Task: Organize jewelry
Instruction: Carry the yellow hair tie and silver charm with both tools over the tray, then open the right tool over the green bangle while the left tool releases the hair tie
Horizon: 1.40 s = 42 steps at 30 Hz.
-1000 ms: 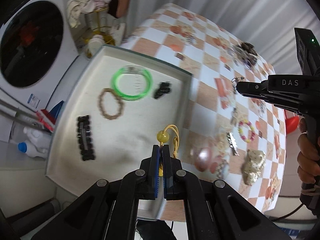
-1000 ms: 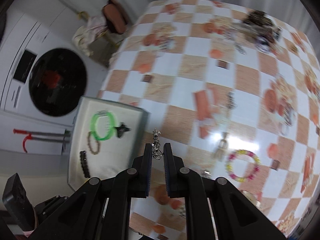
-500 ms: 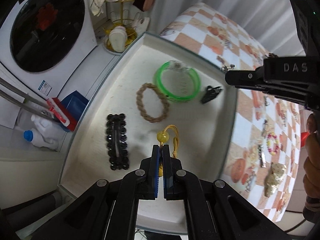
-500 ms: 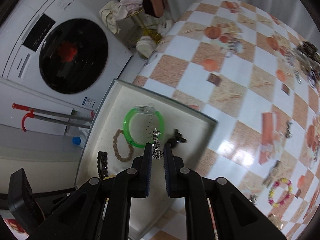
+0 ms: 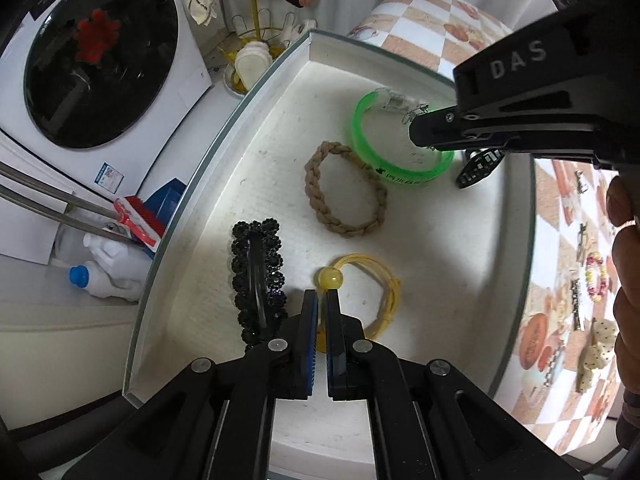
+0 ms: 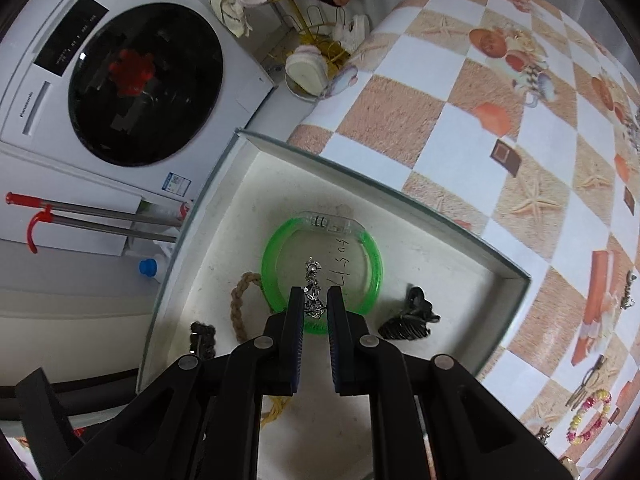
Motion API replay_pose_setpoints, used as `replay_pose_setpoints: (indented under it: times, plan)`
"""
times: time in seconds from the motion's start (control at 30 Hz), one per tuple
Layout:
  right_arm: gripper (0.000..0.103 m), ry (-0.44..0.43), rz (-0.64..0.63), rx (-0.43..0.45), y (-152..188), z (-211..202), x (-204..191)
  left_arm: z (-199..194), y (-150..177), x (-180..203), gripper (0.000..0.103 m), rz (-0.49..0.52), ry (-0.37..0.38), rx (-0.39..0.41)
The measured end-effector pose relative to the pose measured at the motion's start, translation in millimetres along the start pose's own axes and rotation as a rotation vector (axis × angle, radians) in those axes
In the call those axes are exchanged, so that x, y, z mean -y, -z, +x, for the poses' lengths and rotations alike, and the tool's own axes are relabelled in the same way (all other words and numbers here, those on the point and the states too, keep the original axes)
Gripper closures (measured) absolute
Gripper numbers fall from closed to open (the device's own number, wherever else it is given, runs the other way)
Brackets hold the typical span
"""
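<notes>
Over white tray (image 6: 460, 252) | my right tool (image 6: 313, 304) clamps silver charm (image 6: 313, 280), dangling above green bangle (image 6: 362, 240) | left tool (image 5: 322, 300) pinches yellow bead cord (image 5: 384, 280), cord touching tray floor, nearer drop

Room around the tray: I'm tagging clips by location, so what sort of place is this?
Probably a home laundry or utility corner: a front-loading washing machine, a detergent bottle beside it, and a table with a checkered seashell tablecloth.
</notes>
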State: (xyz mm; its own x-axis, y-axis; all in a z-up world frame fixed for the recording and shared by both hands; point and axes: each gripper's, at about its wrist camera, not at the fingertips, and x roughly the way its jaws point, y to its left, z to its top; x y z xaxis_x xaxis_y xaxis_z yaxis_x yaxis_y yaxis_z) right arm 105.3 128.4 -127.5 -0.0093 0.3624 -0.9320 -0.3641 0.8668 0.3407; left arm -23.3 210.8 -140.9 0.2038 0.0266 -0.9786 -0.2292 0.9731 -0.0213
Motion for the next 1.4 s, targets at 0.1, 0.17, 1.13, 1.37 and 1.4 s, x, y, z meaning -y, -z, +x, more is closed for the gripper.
replay_pose_setpoints:
  times: [0.1, 0.17, 1.13, 1.37, 1.4]
  plan:
    - [0.091, 0.006, 0.005, -0.014, -1, 8, 2, 4, 1, 1, 0.095, 0.012, -0.026, -0.006]
    - [0.090, 0.009, 0.009, -0.025, -3, 14, 3, 5, 1, 1, 0.095, 0.021, -0.037, -0.009]
    - [0.033, -0.057, 0.176, 0.104, 29, -84, 71, -27, 1, 30, 0.000, 0.094, -0.123, 0.014]
    - [0.021, -0.003, 0.299, 0.144, 65, -118, 126, -37, -13, 68, 0.000, 0.201, -0.106, 0.031]
    - [0.021, 0.007, 0.319, 0.149, 71, -123, 135, -40, -15, 76, 0.000, 0.216, -0.101, 0.037]
